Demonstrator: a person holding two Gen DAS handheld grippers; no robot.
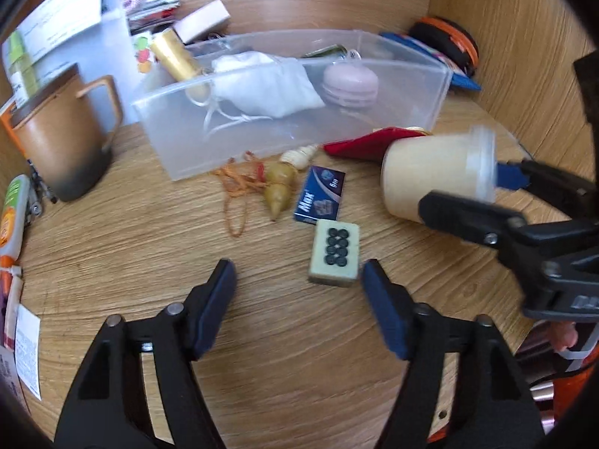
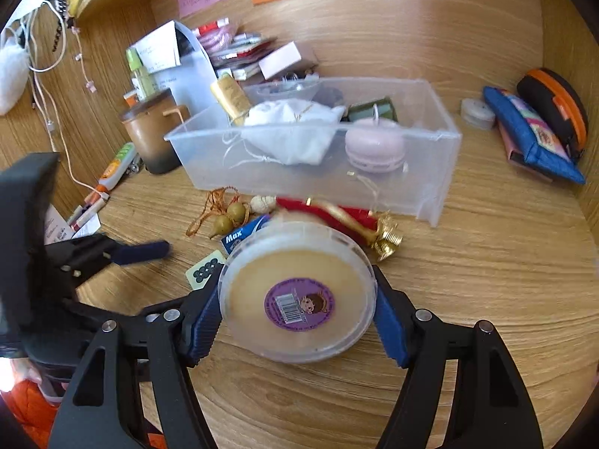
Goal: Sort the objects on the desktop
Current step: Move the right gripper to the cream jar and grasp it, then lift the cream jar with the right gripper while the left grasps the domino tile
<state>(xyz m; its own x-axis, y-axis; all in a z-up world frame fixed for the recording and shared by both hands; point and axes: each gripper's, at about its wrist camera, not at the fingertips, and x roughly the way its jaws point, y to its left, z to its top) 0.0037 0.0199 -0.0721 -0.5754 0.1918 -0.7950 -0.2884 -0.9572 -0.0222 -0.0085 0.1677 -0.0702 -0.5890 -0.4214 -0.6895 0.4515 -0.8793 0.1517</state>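
Pinching a round plastic tub (image 2: pixel 299 292) in the right gripper (image 2: pixel 297 318), with one blue pad pressing on each side of it. Keeping the tub tipped on its side, with the flat end and its purple sticker (image 2: pixel 298 305) facing the camera. Holding it over the near part of the wooden desk (image 2: pixel 468 299), in front of the clear bin (image 2: pixel 430 172).

Hanging the left gripper (image 1: pixel 297 277) low over the desk with jaws spread wide, gripping nothing. Coming very close to a small cream tile (image 1: pixel 334 252) with dark dots, just beside the tip of the right finger; not able to tell if touching it.

Seeing a blue packet (image 1: pixel 320 196) marked "Max" lying flat just past the tile. Seeing a tan gourd charm (image 1: pixel 279 187) on an orange cord (image 1: pixel 236 194) to the left of the packet. Seeing a red thing (image 2: pixel 352 217) with a shiny gold end (image 2: pixel 389 239) lying in front of the bin, partly hiding behind the tub.

Looking into the bin: a white cloth pouch (image 2: pixel 292 134) in the middle, a pink round macaron shape (image 2: pixel 374 147) to the right of it, and a gold tube (image 2: pixel 230 97) leaning at the left end.

Seeing a brown mug (image 1: pixel 60 142) standing to the left of the bin. Seeing a blue pouch (image 2: pixel 531 134) and a black and orange case (image 2: pixel 558 108) lying far off to the right, by the wooden wall.
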